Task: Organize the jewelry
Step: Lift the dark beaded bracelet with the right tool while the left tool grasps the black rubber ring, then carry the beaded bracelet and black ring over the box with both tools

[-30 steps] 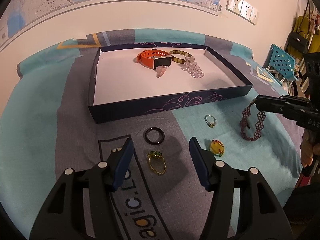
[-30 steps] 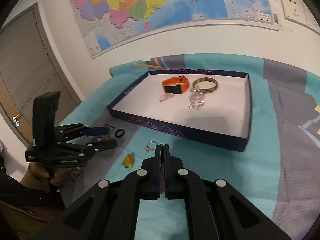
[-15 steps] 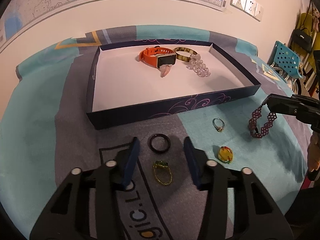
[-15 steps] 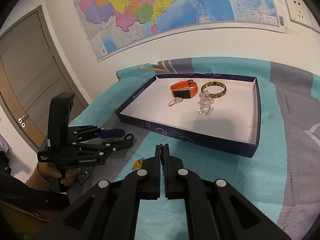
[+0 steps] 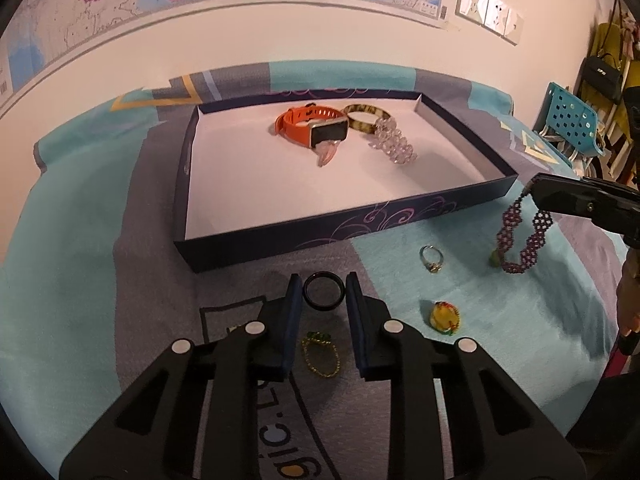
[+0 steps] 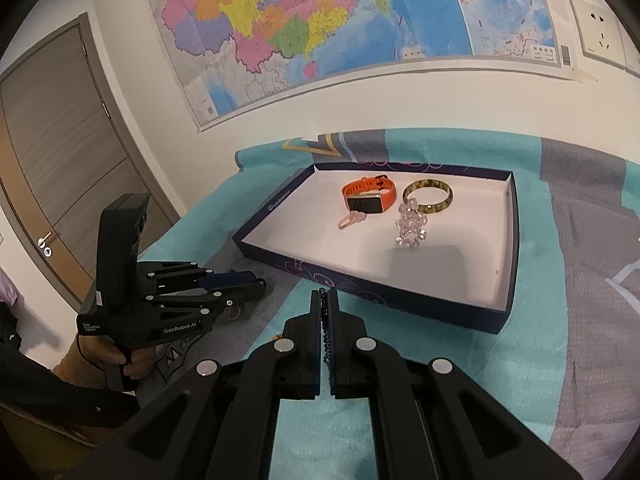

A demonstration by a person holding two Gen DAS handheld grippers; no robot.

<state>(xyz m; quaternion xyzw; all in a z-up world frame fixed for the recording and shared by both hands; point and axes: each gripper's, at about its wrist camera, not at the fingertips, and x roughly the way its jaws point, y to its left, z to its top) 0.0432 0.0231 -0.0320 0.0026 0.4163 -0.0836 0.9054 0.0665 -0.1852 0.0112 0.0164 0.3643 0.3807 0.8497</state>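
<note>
A dark blue tray [image 5: 312, 236] with a white floor holds an orange watch [image 5: 310, 126], a tortoiseshell bangle [image 5: 366, 118] and a clear bead bracelet [image 5: 392, 142]. My left gripper [image 5: 323, 292] is open, its fingers either side of a black ring [image 5: 323, 291] on the cloth. A gold chain ring [image 5: 320, 354] lies between the fingers nearer me. My right gripper [image 6: 327, 304] is shut on a purple beaded bracelet [image 5: 520, 236], which hangs above the cloth right of the tray. A silver ring [image 5: 431, 258] and a yellow ring [image 5: 443, 317] lie on the cloth.
The tray stands on a teal and grey cloth [image 5: 80, 260] against a wall with a map [image 6: 320, 20]. A door [image 6: 60, 160] is at the left in the right wrist view. A blue chair [image 5: 572, 124] and hanging bags stand at the far right.
My left gripper moved forward past the gold chain ring and narrowed around the black ring. My right gripper lifted the purple bracelet and moved it toward the tray.
</note>
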